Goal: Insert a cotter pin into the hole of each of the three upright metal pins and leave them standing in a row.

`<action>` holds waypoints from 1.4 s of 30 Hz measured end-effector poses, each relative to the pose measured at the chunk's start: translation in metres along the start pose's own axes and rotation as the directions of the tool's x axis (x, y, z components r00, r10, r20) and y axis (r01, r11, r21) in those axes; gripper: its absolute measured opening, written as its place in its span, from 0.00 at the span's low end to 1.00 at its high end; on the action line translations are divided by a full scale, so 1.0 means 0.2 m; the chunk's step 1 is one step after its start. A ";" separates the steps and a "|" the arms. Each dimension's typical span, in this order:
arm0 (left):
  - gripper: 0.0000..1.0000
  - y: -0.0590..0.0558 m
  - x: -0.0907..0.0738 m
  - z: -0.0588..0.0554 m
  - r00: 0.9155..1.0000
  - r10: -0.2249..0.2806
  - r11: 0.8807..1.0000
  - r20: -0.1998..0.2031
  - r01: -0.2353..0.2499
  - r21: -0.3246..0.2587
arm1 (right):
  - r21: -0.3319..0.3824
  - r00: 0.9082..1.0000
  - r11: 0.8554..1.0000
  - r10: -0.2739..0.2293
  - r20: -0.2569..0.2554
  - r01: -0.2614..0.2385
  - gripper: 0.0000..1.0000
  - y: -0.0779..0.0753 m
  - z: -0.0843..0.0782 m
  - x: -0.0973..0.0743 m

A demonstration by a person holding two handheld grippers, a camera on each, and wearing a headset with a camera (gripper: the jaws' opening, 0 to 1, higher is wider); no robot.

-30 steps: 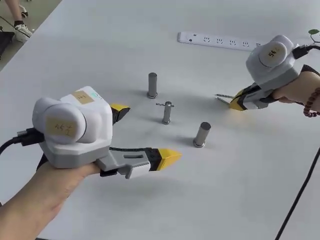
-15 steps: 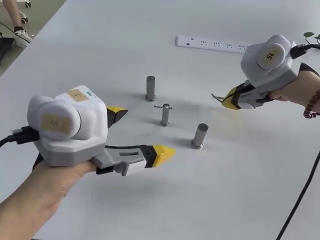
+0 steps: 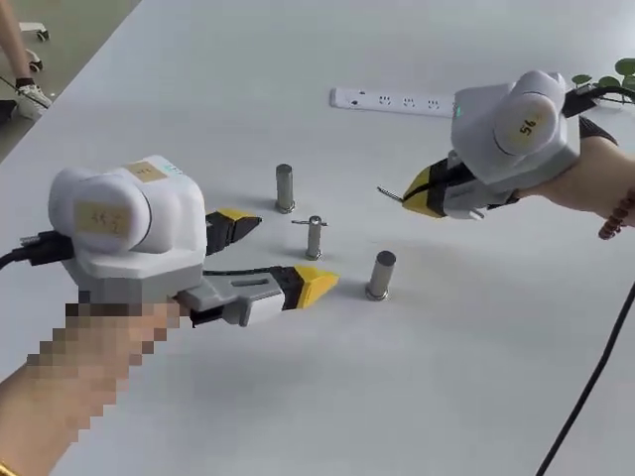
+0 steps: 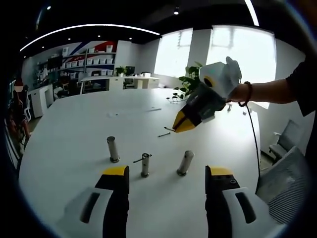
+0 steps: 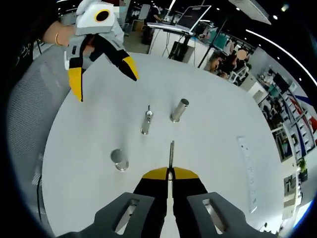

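On the white table (image 3: 298, 397) we are seeing the left gripper (image 3: 286, 251) hovering wide open and empty, and the right gripper (image 3: 411, 194) pinching a loose cotter pin (image 3: 389, 193) shut-tight near the row. The middle pin (image 3: 315, 243) is holding a fitted cotter pin (image 3: 303, 221); the far pin (image 3: 285, 188) and near pin (image 3: 380, 275) are waiting bare, so we are judging it roughly a third done.

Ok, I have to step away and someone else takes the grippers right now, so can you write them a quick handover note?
Left gripper: open, empty, held above the table beside the row.
Right gripper: shut on a cotter pin, held above the table, pointing toward the row.
Things: far pin, middle pin and near pin stand upright in a row.
Done: middle pin has a second cotter pin through its hole.
Left: far pin and near pin show no cotter pin; the held one likely goes into one of them.
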State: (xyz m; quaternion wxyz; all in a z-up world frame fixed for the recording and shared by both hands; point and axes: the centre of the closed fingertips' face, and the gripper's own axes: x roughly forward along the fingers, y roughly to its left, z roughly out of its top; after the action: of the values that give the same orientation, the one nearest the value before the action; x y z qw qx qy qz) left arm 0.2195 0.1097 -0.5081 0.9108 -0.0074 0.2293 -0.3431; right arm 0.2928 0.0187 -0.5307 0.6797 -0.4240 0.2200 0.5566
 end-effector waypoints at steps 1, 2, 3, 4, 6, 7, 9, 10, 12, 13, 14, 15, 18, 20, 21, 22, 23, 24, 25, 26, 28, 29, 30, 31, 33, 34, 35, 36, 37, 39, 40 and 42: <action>0.60 0.00 0.00 0.00 1.000 -0.003 1.000 0.001 0.003 -0.004 | -0.008 1.000 1.000 0.001 0.002 -0.001 0.00 0.01 0.01 0.00; 0.58 -0.01 0.01 0.00 1.000 -0.007 1.000 0.000 0.007 -0.008 | -0.016 1.000 1.000 0.000 0.006 0.000 0.00 0.02 0.02 -0.01; 0.56 -0.02 0.01 0.01 1.000 -0.014 1.000 -0.001 0.014 -0.014 | -0.029 1.000 1.000 0.005 0.014 -0.004 0.00 0.04 0.04 -0.02; 0.54 -0.02 0.02 0.01 1.000 -0.019 1.000 -0.002 0.019 -0.018 | -0.042 1.000 0.999 0.008 0.019 -0.007 0.00 0.05 0.06 -0.02; 0.49 -0.03 0.03 0.02 1.000 -0.028 0.999 -0.005 0.028 -0.026 | -0.061 0.999 0.998 0.017 0.027 -0.015 0.00 0.08 0.08 -0.03; 0.47 -0.03 0.03 0.02 0.999 -0.033 0.999 -0.006 0.033 -0.031 | -0.063 0.999 0.998 0.019 0.028 -0.017 0.00 0.09 0.09 -0.03; 0.45 -0.04 0.04 0.03 0.999 -0.040 0.998 -0.007 0.040 -0.048 | -0.082 0.999 0.996 0.024 0.036 -0.021 0.00 0.11 0.11 -0.04; 0.43 -0.05 0.05 0.03 0.999 -0.045 0.997 -0.008 0.044 -0.057 | -0.090 0.999 0.996 0.027 0.040 -0.023 0.00 0.13 0.12 -0.04; 0.40 -0.06 0.05 0.04 0.998 -0.054 0.995 -0.008 0.054 -0.085 | -0.106 0.998 0.994 0.028 0.051 -0.022 0.00 0.14 0.14 -0.05; 0.39 -0.06 0.06 0.05 0.998 -0.056 0.994 -0.001 0.056 -0.095 | -0.113 0.998 0.993 0.031 0.054 -0.025 0.00 0.15 0.15 -0.05; 0.36 -0.06 0.06 0.06 0.998 -0.058 0.993 0.001 0.058 -0.103 | -0.120 0.998 0.993 0.032 0.059 -0.024 0.00 0.16 0.16 -0.05; 0.35 -0.07 0.06 0.06 0.998 -0.062 0.991 0.002 0.061 -0.118 | -0.132 0.997 0.991 0.034 0.065 -0.025 0.00 0.17 0.17 -0.06; 0.33 -0.08 0.07 0.07 0.997 -0.074 0.985 0.006 0.074 -0.155 | -0.161 0.996 0.987 0.042 0.073 -0.030 0.00 0.20 0.19 -0.06; 0.29 -0.10 0.07 0.07 0.996 -0.089 0.981 0.006 0.089 -0.171 | -0.177 0.996 0.984 0.042 0.079 -0.027 0.00 0.19 0.19 -0.06; 0.27 -0.10 0.07 0.07 0.996 -0.090 0.980 0.007 0.090 -0.179 | -0.182 0.996 0.983 0.041 0.082 -0.025 0.00 0.20 0.20 -0.06; 0.26 -0.11 0.07 0.07 0.995 -0.098 0.978 0.007 0.097 -0.187 | -0.191 0.995 0.981 0.043 0.086 -0.026 0.00 0.21 0.20 -0.06; 0.25 -0.11 0.07 0.07 0.995 -0.102 0.975 0.006 0.101 -0.197 | -0.197 0.995 0.980 0.045 0.087 -0.027 0.00 0.22 0.21 -0.06; 0.24 -0.12 0.07 0.07 0.994 -0.106 0.972 0.006 0.105 -0.210 | -0.211 0.995 0.977 0.049 0.091 -0.029 0.00 0.23 0.22 -0.06; 0.24 -0.12 0.08 0.07 0.994 -0.110 0.971 0.005 0.108 -0.214 | -0.214 0.994 0.976 0.059 0.092 -0.038 0.00 0.22 0.21 -0.05; 0.23 -0.13 0.08 0.07 0.993 -0.114 0.969 0.004 0.112 -0.218 | -0.214 0.993 0.976 0.062 0.097 -0.040 0.00 0.23 0.22 -0.05; 0.21 -0.14 0.08 0.07 0.993 -0.121 0.967 0.002 0.119 -0.225 | -0.226 0.992 0.973 0.070 0.105 -0.045 0.00 0.25 0.23 -0.05; 0.20 -0.15 0.08 0.06 0.992 -0.126 0.965 0.002 0.123 -0.229 | -0.230 0.991 0.972 0.073 0.109 -0.046 0.00 0.26 0.24 -0.05; 0.19 -0.15 0.08 0.06 0.992 -0.129 0.963 0.001 0.126 -0.237 | -0.240 0.991 0.970 0.072 0.114 -0.043 0.00 0.27 0.25 -0.06; 0.17 -0.16 0.08 0.07 0.991 -0.136 0.959 0.004 0.132 -0.249 | -0.241 0.991 0.969 0.074 0.114 -0.045 0.00 0.27 0.25 -0.06; 0.15 -0.17 0.08 0.07 0.990 -0.141 0.955 0.010 0.139 -0.261 | -0.255 0.990 0.966 0.073 0.119 -0.041 0.00 0.29 0.27 -0.06; 0.15 -0.18 0.08 0.08 0.990 -0.143 0.953 0.016 0.142 -0.268 | -0.259 0.989 0.965 0.078 0.122 -0.044 0.00 0.29 0.28 -0.06; 0.14 -0.18 0.08 0.08 0.989 -0.144 0.950 0.018 0.144 -0.276 | -0.262 0.989 0.964 0.080 0.127 -0.044 0.00 0.30 0.28 -0.06; 0.14 -0.18 0.08 0.08 0.989 -0.147 0.947 0.021 0.146 -0.286 | -0.267 0.988 0.963 0.080 0.132 -0.043 0.00 0.31 0.29 -0.07; 0.13 -0.18 0.08 0.08 0.989 -0.148 0.945 0.022 0.148 -0.291 | -0.271 0.988 0.962 0.082 0.132 -0.043 0.00 0.31 0.30 -0.07; 0.11 -0.18 0.08 0.08 0.988 -0.151 0.941 0.024 0.151 -0.302 | -0.283 0.988 0.958 0.083 0.134 -0.042 0.00 0.32 0.30 -0.07; 0.11 -0.18 0.08 0.08 0.988 -0.152 0.941 0.024 0.152 -0.304 | -0.285 0.988 0.957 0.085 0.133 -0.044 0.00 0.33 0.31 -0.07; 0.09 -0.19 0.08 0.08 0.988 -0.152 0.938 0.025 0.152 -0.310 | -0.298 0.988 0.953 0.088 0.130 -0.046 0.00 0.34 0.31 -0.07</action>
State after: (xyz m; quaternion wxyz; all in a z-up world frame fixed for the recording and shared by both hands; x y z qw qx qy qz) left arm 0.2142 0.0684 -0.4940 0.8690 -0.1686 0.2792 -0.3722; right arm 0.2139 0.0622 -0.5087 0.6038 -0.4720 0.1001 0.6345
